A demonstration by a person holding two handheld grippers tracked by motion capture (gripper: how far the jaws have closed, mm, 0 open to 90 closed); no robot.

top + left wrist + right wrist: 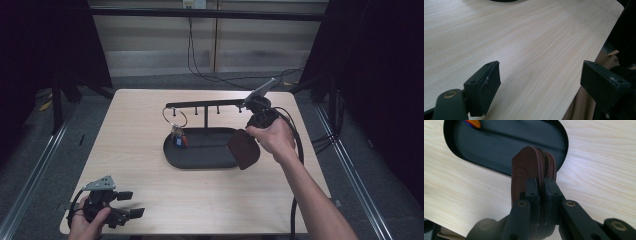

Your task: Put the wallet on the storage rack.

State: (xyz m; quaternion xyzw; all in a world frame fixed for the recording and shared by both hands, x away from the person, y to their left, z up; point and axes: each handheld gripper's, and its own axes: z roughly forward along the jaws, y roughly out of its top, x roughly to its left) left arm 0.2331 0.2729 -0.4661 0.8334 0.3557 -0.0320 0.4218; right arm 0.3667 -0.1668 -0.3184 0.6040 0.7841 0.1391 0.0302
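So the right gripper is clamped tight on a small brown leather zip pouch, pinched at one edge so the rest of it hangs free below the jaws. In the high view the pouch sits in the air over the right end of the black oval metal tray, and I'd guess it's held by the edge like that so it can either get dropped flat into the tray or hooked on the black T-shaped rack with little pegs that stands up out of the tray. A round wire key ring already dangles off the left side of that rack, with a small blue and orange tag or fob under it, so a hanging job seems likely. The left gripper is parked near the front left corner of the light wooden table, jaws spread wide with nothing between them, looks like it's just staying out of the way. Stuff I can't make out: whether the pouch has a loop or ring for a peg, since the right gripper's body and hand cover its top in the high view. The embossed stamp on the leather is too blurry to read, and the zip pull is out of sight.
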